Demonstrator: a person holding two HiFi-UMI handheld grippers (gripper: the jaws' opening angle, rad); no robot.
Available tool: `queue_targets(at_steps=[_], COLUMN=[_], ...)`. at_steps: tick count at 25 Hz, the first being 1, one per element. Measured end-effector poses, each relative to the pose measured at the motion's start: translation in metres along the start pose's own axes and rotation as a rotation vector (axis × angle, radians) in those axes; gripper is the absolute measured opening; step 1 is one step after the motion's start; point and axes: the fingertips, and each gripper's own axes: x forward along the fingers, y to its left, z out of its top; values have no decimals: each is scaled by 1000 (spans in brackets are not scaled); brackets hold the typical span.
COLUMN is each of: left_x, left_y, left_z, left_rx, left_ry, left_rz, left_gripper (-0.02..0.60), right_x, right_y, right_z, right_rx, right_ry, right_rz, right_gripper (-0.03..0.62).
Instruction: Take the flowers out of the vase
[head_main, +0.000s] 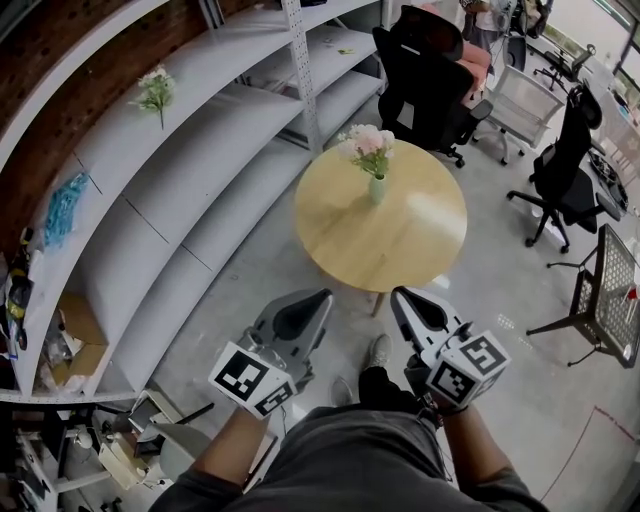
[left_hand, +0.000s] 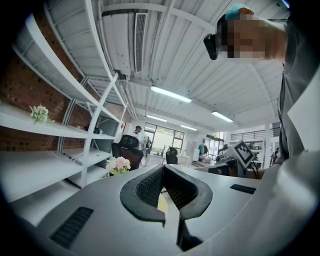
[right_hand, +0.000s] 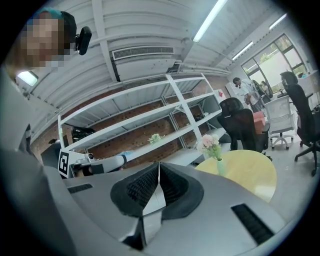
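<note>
Tongs both clenched, nothing in them: left tongs (head_main: 298, 322) and right tongs (head_main: 418, 308) near you, well short of table (head_main: 400, 245). Flowers (head_main: 368, 142) in green vase (head_main: 377, 189), far side of table top.

Watch out:
- Reach in with tongs shut: you bump vase, it tips over.
- Pull stems with vase not held: vase may lift too, then drop.
- Squeeze too hard: thin stems bend.
- Other flowers (head_main: 153, 90) on left shelf (head_main: 200, 160): likely not yours, don't go there.
</note>
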Motion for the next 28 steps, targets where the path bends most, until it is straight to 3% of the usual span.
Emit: queue_targets(at_steps=[18, 28], left_x=[142, 178], left_y=[56, 76], left_z=[-2, -24], left_rx=[-7, -26], left_ry=[56, 113], left_rz=[99, 104], left_gripper=[9, 9], right_x=[69, 100], right_y=[-138, -194], right_z=[41, 38], right_rx=[44, 16], right_ry=[64, 56], right_rz=[95, 63], right_gripper=[17, 17])
